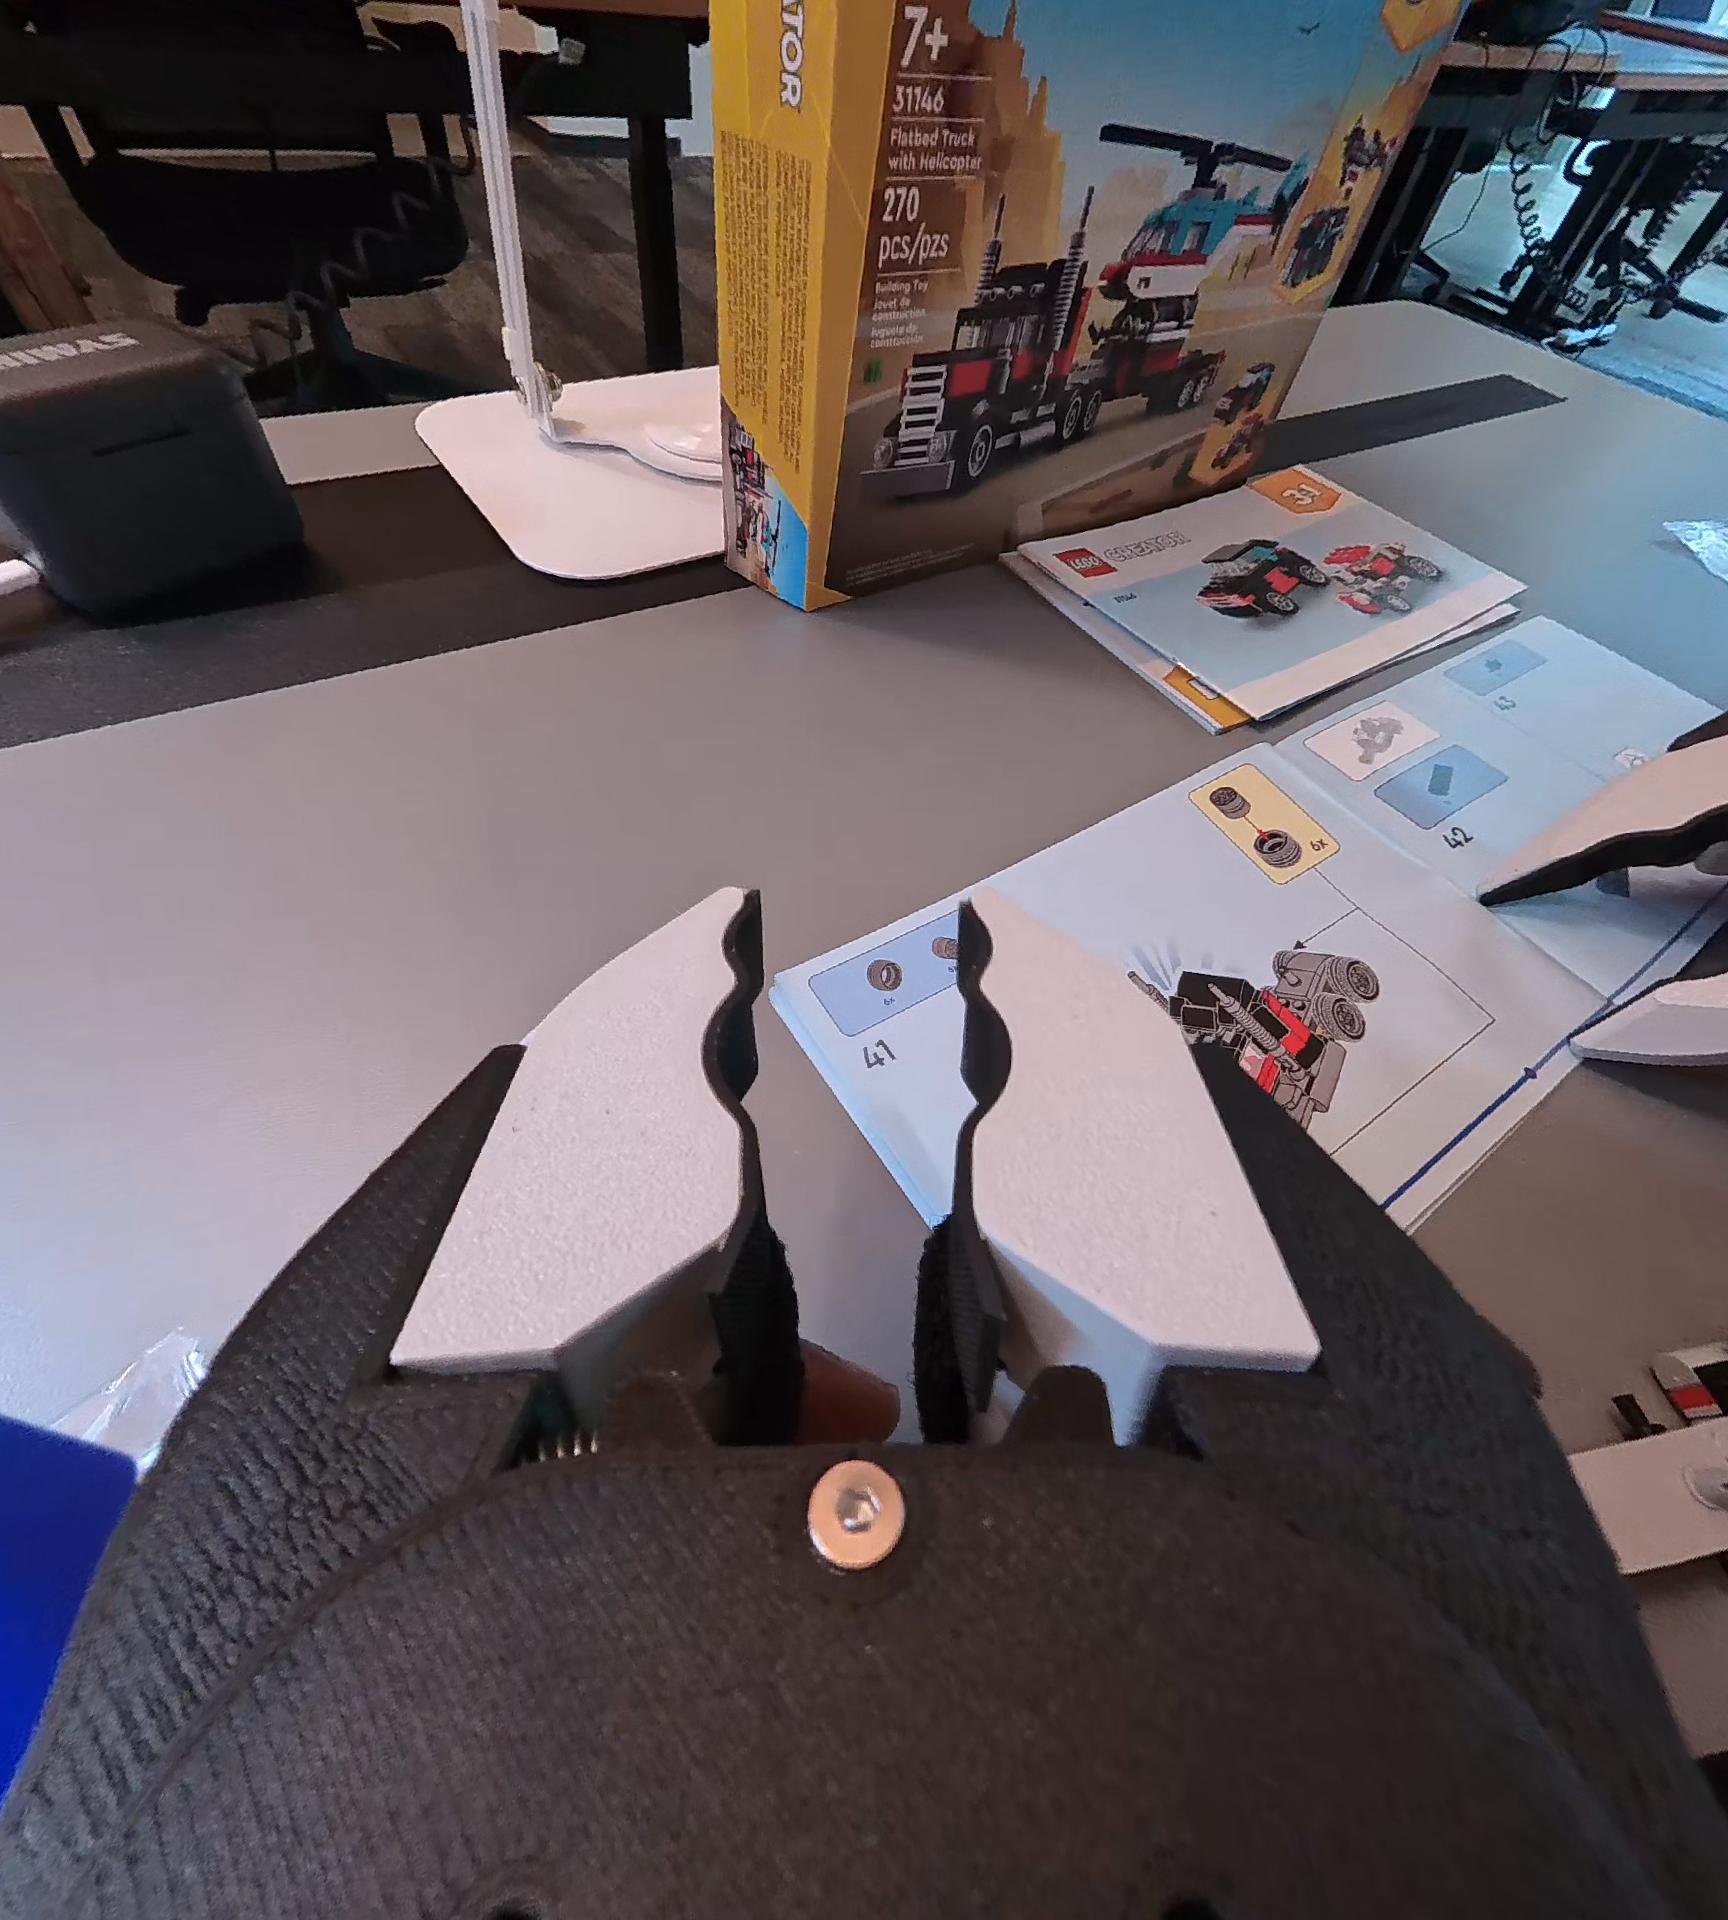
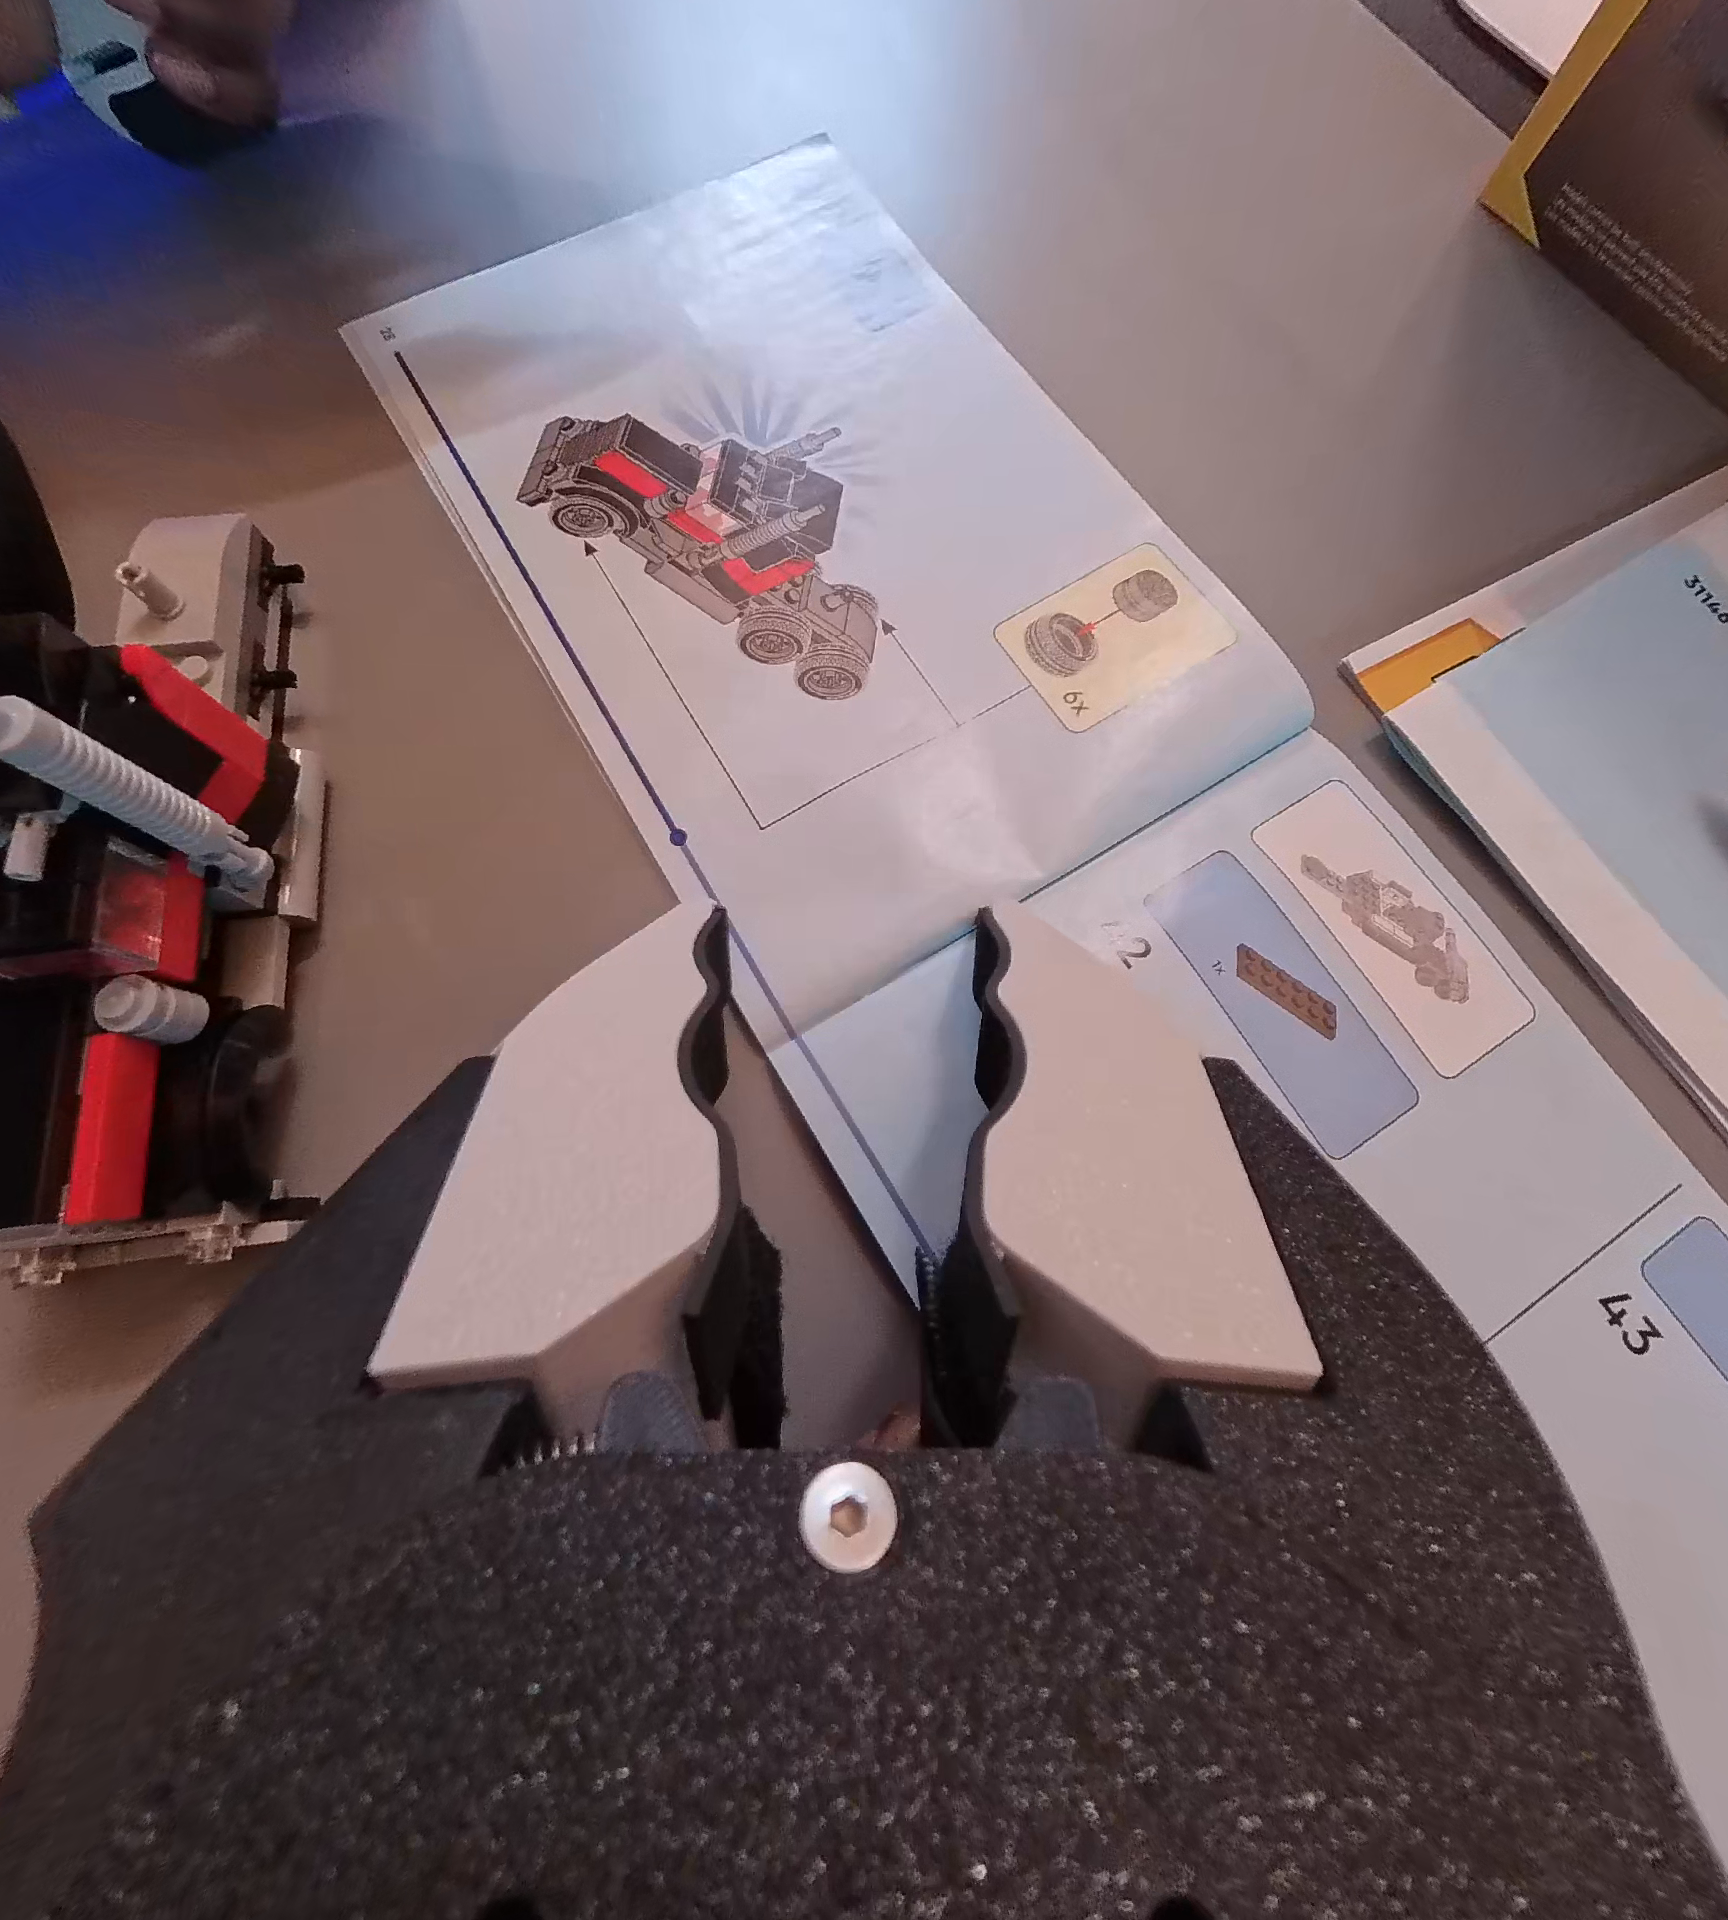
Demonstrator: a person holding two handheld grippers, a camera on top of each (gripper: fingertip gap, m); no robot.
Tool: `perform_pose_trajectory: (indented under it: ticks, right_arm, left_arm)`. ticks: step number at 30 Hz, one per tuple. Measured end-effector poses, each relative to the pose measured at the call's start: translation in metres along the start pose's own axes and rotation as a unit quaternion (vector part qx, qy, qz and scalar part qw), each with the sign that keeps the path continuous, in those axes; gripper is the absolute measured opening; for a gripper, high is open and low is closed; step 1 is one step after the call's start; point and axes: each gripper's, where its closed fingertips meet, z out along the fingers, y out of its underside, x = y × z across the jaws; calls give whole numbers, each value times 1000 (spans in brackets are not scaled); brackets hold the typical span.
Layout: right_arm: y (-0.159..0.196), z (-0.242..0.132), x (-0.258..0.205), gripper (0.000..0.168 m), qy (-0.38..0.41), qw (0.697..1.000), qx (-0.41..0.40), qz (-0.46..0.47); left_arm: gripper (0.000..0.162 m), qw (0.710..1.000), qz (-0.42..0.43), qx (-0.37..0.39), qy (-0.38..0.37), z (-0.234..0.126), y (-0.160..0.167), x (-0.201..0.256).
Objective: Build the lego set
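**Tongs idle over the wheel-fitting page**

Left tongs point(image 1: 860, 914) and right tongs point(image 2: 849, 925) hover parted and empty above the grey counter point(image 1: 320, 883). The open instruction booklet point(image 2: 943, 416) shows wheels going on; the half-built truck point(image 2: 112, 883) lies beside it, wheelless. Next, likely: find tyres and rims, none visible.

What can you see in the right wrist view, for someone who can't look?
The right gripper, its fingers open and empty, hovers over an open instruction booklet on a grey table. A partly built black and red lego truck lies on its side to the left, more booklets lie right, and the set's box stands behind.
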Motion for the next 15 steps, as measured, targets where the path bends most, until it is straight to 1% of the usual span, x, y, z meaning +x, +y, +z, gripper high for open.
perform_pose_trajectory:
  ticks: [8, 10, 13, 15]
  right_arm:
    - [-1, 0, 0, 46, -7, 1000, 3, 7]
    - [-2, -2, 1, 53, 2, 1000, 11, 0]
    - [-19, -16, 8, 62, 36, 996, 79, -17]
    - [-32, -33, 14, 67, 55, 991, 125, -7]
  left_arm:
    - [36, 1000, 18, -13, 2, 3, 3, 6]
    - [36, 999, 27, -16, 4, 4, 4, 9]
    - [38, 999, 42, -17, 9, 5, 3, 14]
    - [47, 998, 50, -8, 24, 3, -2, 20]
